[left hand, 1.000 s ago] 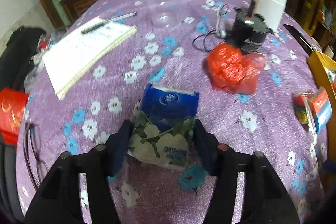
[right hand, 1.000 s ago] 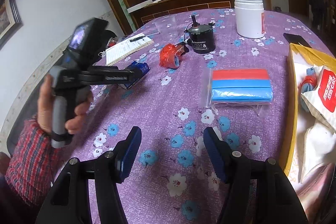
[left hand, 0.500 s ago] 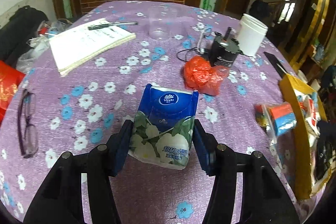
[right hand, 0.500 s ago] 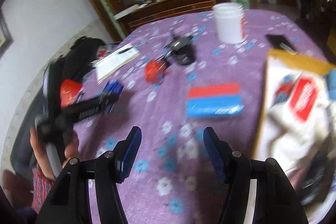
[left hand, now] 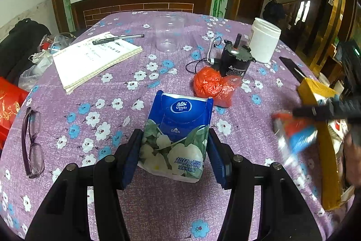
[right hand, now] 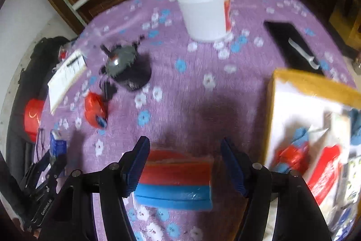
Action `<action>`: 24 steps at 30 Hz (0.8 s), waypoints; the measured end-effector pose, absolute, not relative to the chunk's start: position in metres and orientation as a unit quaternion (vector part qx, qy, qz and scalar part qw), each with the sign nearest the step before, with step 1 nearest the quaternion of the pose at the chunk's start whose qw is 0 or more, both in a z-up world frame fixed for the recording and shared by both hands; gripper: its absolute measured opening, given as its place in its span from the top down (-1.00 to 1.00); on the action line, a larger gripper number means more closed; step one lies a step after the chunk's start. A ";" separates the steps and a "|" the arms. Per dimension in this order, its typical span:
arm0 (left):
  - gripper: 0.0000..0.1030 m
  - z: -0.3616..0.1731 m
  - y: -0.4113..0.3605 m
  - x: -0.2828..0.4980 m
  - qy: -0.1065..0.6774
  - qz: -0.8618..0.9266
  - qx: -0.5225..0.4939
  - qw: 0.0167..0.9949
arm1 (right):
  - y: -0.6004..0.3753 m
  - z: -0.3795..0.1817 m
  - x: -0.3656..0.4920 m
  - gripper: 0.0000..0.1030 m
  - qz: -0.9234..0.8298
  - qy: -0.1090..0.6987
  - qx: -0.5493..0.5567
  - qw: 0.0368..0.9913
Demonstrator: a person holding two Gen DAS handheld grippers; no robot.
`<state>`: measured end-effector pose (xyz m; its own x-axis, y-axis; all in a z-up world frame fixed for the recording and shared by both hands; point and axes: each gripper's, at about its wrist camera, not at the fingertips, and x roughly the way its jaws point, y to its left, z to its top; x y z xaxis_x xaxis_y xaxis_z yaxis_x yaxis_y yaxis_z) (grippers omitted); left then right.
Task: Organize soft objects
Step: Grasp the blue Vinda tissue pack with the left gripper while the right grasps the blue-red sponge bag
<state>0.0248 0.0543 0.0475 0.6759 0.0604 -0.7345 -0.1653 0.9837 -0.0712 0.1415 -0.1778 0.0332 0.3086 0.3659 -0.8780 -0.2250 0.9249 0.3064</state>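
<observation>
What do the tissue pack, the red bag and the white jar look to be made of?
Tissue pack: thin printed plastic film, glossy; it creases where the left claw squeezes it, so soft inside, probably paper tissues.
Red bag: thin crinkled plastic, translucent with shiny wrinkles.
White jar: opaque rigid plastic by the look, smooth and matte, with a ridged neck.

Dim indoor light — right view motion-blurred, edges fisheye-bent.

tissue pack [left hand: 178, 139] before crumpled bag [left hand: 212, 85], motor [left hand: 234, 60] behind bag, notebook [left hand: 94, 60] left
</observation>
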 end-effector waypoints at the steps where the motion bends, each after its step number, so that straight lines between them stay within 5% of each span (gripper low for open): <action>1: -0.06 0.048 0.055 0.024 0.396 0.062 -0.068 0.914 | -0.177 0.031 0.135 -0.33 0.195 0.564 0.073 0.799; 8: -0.06 0.048 0.059 0.024 0.398 0.061 -0.079 0.912 | -0.143 0.048 0.041 -0.30 0.381 0.553 0.076 0.737; 13: -0.07 0.048 0.061 0.024 0.397 0.066 -0.083 0.912 | -0.142 0.063 0.033 -0.34 0.324 0.495 -0.003 0.806; 24: -0.07 0.049 0.062 0.024 0.396 0.064 -0.087 0.912 | -0.082 0.032 0.001 -0.31 0.368 0.487 -0.119 0.784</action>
